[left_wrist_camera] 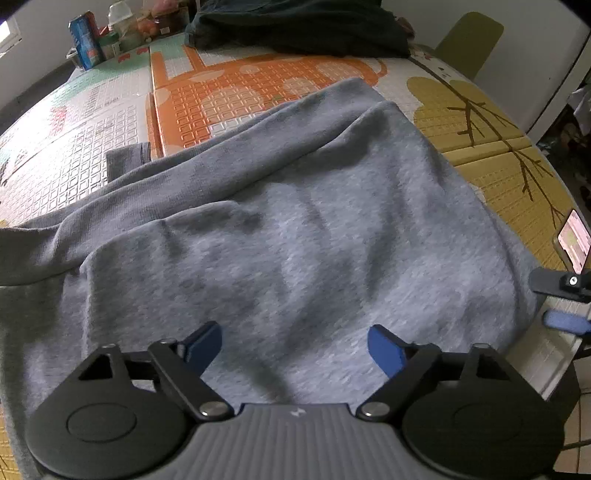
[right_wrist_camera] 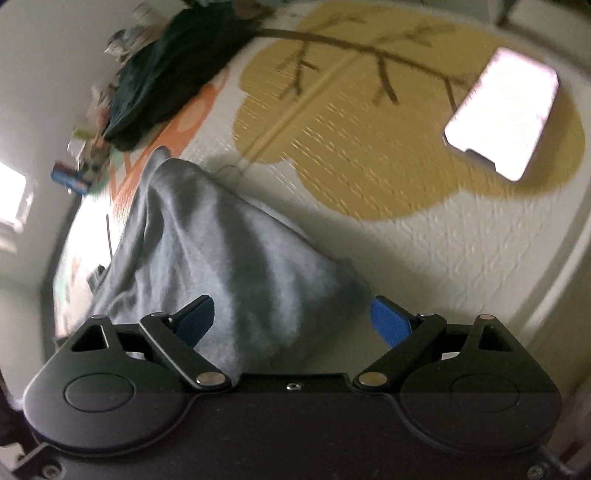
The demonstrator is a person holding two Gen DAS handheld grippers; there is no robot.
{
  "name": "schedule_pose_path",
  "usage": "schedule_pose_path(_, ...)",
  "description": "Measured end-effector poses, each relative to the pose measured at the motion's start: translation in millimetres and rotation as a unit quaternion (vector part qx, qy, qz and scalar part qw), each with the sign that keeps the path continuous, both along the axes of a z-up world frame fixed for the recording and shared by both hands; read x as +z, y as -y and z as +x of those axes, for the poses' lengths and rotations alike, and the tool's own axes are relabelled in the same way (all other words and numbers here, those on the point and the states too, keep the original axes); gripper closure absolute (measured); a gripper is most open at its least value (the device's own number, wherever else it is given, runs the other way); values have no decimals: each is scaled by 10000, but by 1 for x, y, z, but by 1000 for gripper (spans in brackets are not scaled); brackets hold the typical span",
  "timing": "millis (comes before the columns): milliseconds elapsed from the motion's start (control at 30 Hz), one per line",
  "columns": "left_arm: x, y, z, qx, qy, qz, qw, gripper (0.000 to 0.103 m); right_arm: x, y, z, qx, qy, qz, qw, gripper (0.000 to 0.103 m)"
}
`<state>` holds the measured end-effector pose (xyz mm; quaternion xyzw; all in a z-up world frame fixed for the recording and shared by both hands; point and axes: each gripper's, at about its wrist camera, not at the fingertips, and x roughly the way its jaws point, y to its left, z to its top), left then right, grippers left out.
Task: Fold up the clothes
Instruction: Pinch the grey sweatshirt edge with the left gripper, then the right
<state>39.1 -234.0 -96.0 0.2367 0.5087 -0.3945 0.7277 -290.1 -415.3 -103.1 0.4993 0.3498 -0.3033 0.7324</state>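
A grey sweatshirt (left_wrist_camera: pixel 280 229) lies spread and rumpled over a patterned foam mat (left_wrist_camera: pixel 229 96), one cuff (left_wrist_camera: pixel 127 160) sticking out at the left. My left gripper (left_wrist_camera: pixel 295 349) hovers over its near part, blue pads wide apart and open, nothing between them. In the right wrist view the same grey sweatshirt (right_wrist_camera: pixel 221 258) bunches up to a peak. My right gripper (right_wrist_camera: pixel 293 321) is open above its near corner, with cloth lying below the gap and not pinched. The right gripper's blue pad (left_wrist_camera: pixel 565 321) shows at the right edge of the left wrist view.
A dark green garment (left_wrist_camera: pixel 299 26) is piled at the mat's far edge, also seen as the dark garment (right_wrist_camera: pixel 173 74). A lit phone (right_wrist_camera: pixel 506 110) lies on the yellow tree print. A blue carton (left_wrist_camera: pixel 85 40) and jars stand at the far left. A green chair (left_wrist_camera: pixel 471 44) is behind.
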Motion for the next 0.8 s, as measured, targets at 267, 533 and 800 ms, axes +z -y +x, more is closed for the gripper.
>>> schedule_pose_path(267,5,-6,-2,-31,-365,-297,9989,47,-21,6,0,-146,357,368,9986,16)
schedule_pose_path(533,-2,-2,-3,-19,-706,-251,9972,89,-22,6,10,-239,443,362,9981,17)
schedule_pose_path(800,-15,1,7,201,-1006,-116,9947,89,-26,6,12,-427,530,423,9968,62)
